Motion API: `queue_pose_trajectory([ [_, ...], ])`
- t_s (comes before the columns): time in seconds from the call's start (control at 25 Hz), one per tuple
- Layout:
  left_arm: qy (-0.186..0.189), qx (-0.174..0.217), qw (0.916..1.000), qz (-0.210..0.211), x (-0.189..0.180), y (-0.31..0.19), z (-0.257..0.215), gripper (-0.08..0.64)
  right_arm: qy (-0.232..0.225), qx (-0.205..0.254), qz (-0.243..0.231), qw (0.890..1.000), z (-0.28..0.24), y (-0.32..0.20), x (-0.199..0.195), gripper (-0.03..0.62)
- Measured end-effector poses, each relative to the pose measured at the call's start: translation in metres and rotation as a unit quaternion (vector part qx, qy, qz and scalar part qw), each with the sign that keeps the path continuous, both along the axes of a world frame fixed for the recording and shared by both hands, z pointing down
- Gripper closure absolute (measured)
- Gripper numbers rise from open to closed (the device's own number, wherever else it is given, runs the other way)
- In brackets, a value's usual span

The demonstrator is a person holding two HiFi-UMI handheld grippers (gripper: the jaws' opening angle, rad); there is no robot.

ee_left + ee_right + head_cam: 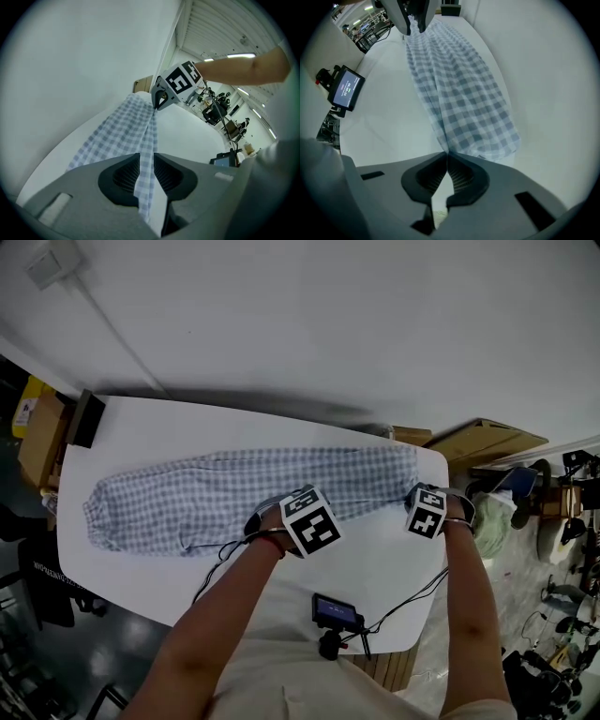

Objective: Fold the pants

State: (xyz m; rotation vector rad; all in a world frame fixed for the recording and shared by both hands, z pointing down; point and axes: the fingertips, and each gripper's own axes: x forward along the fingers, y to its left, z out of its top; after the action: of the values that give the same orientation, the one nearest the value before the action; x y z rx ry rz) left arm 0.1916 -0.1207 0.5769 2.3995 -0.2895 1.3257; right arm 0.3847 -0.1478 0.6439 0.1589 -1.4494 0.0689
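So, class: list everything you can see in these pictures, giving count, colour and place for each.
pants: one, blue-and-white check, laid out lengthwise on the table
table: one, white, under the pants
small screen on a stand: one, black, at the table's near edge
cable: one, black, near the screen
cardboard boxes: two, brown, one beyond each end of the table
left gripper: one, grey, shut on the pants' near edge
right gripper: one, grey, shut on the pants' right end
arms: two, bare, reaching in from below

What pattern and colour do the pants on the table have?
The pants are checked in light blue and white; the right gripper view shows this best.
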Motion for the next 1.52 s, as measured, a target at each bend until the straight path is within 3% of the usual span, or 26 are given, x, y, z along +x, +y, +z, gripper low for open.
queue_pose_trajectory([
  [0.48, 0.006, 0.000, 0.9999, -0.012, -0.015, 0.005, -0.011, 0.462, -0.060, 0.019, 0.145, 0.987, -0.010, 0.003, 0.010, 0.525],
  [0.68, 0.010, 0.001, 0.9998, -0.016, -0.017, 0.009, -0.015, 0.462, -0.061, 0.017, 0.183, 0.981, -0.014, 0.012, 0.018, 0.396],
  [0.88, 0.013, 0.002, 0.9995, -0.028, -0.021, 0.016, -0.018, 0.462, -0.098, 0.045, 0.214, 0.971, -0.031, 0.018, 0.020, 0.429],
  [1.04, 0.028, 0.002, 0.9980, -0.056, -0.034, 0.027, -0.025, 0.462, -0.151, 0.081, 0.180, 0.969, -0.061, 0.013, -0.028, 0.504],
  [1.16, 0.032, 0.011, 0.9957, -0.086, -0.060, 0.032, -0.033, 0.462, -0.187, 0.088, 0.123, 0.971, -0.086, 0.011, -0.087, 0.551],
  [1.32, 0.046, 0.018, 0.9876, -0.149, -0.105, 0.037, -0.048, 0.463, -0.214, 0.087, 0.047, 0.972, -0.110, 0.012, -0.167, 0.571],
  [1.52, 0.049, 0.041, 0.9751, -0.213, -0.168, 0.050, -0.062, 0.502, -0.245, 0.082, -0.028, 0.966, -0.130, 0.023, -0.271, 0.575],
])
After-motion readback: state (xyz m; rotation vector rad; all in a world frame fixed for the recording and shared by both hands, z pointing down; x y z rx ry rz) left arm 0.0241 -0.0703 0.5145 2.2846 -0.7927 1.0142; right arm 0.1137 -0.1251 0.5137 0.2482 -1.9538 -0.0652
